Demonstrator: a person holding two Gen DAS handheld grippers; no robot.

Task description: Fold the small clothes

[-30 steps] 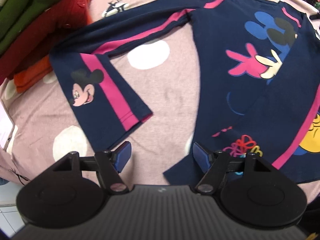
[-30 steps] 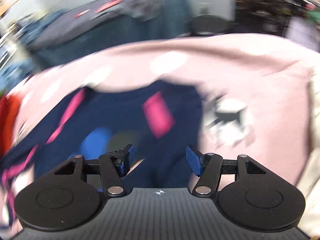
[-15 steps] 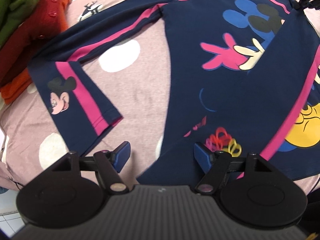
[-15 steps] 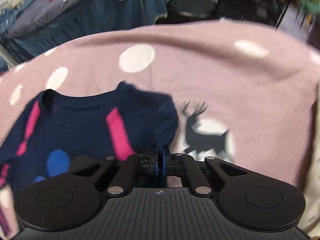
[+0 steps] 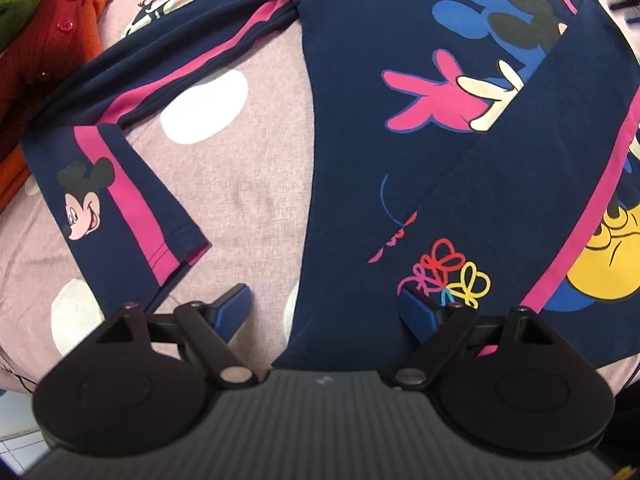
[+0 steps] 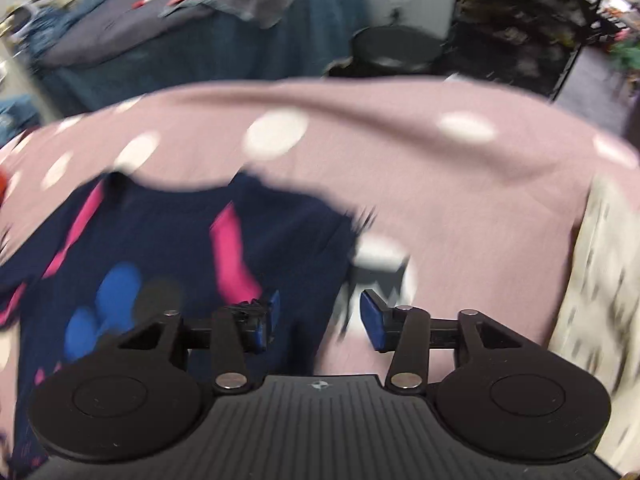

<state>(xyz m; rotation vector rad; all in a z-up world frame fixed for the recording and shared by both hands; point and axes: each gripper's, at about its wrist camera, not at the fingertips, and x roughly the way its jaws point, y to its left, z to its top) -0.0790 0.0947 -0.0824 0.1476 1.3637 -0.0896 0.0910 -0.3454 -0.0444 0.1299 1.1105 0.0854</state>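
**Both grippers spread above the navy shirt**

The left gripper (image 5: 324, 312) pointed steeply down over the shirt's bottom hem, its blue fingers (image 5: 232, 310) opening wide with nothing pinched; the hem's corner lay below the gap, not touched. The right gripper (image 6: 316, 318) tilted down near the shirt's shoulder edge, its fingers (image 6: 374, 324) also opening and bare, the view blurred.

The navy shirt (image 5: 348, 128) lay flat on a pink cloth with white dots (image 5: 248, 184). Its right sleeve (image 5: 532, 184) was folded across the body, a pink stripe running along it, covering part of the cartoon print. The left sleeve (image 5: 120, 196) stretched outward and bent back at the elbow, its cuff showing a mouse face. Beyond that sleeve, at the far left, sat a stack of orange, red and green clothes (image 5: 44, 36).
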